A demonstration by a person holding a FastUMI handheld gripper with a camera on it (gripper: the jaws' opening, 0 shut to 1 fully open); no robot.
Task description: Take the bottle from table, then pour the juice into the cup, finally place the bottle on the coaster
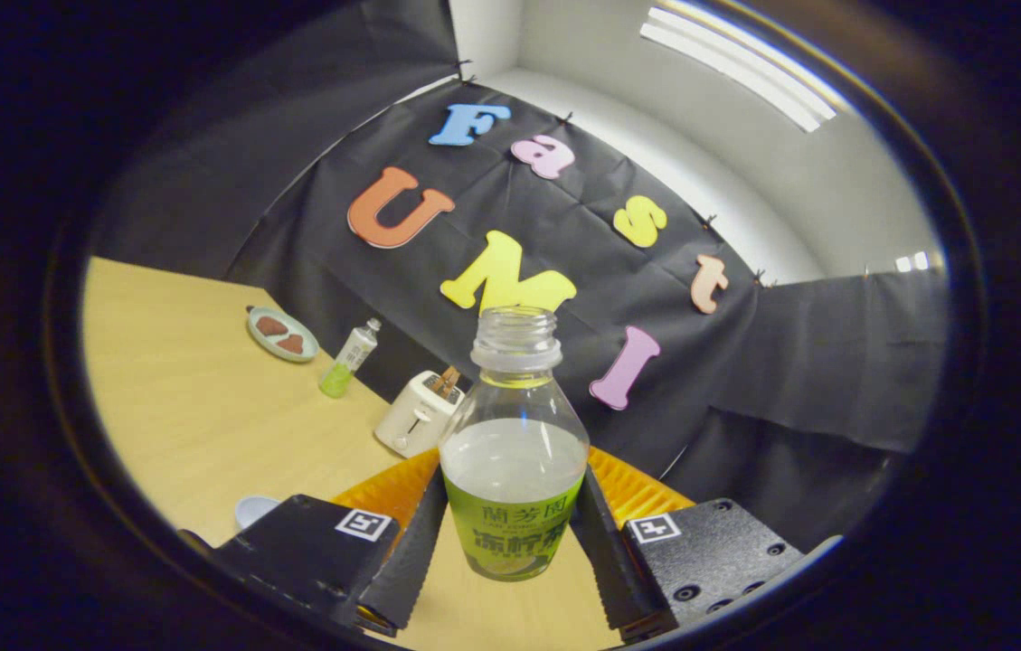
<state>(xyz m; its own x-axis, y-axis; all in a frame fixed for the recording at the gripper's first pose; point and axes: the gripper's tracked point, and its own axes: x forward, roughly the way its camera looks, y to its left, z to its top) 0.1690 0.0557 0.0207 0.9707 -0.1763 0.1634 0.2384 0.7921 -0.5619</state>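
Observation:
A clear bottle point(515, 452) with a green label and no cap stands between my fingers, partly full of pale juice. My gripper point(507, 529) is shut on the bottle, both fingers pressing on its labelled lower body. Just behind the bottle lies a ribbed orange coaster point(641, 493), showing on both sides of it. The rim of a pale cup point(254, 511) peeks out beside the left finger, mostly hidden by the gripper body. The wooden table point(193, 416) appears tilted in this view.
Beyond the coaster a white toaster point(418, 418) stands near the booth wall. Farther back are a small bottle with green liquid point(349, 359) and a plate point(282, 335) with brown pieces on it.

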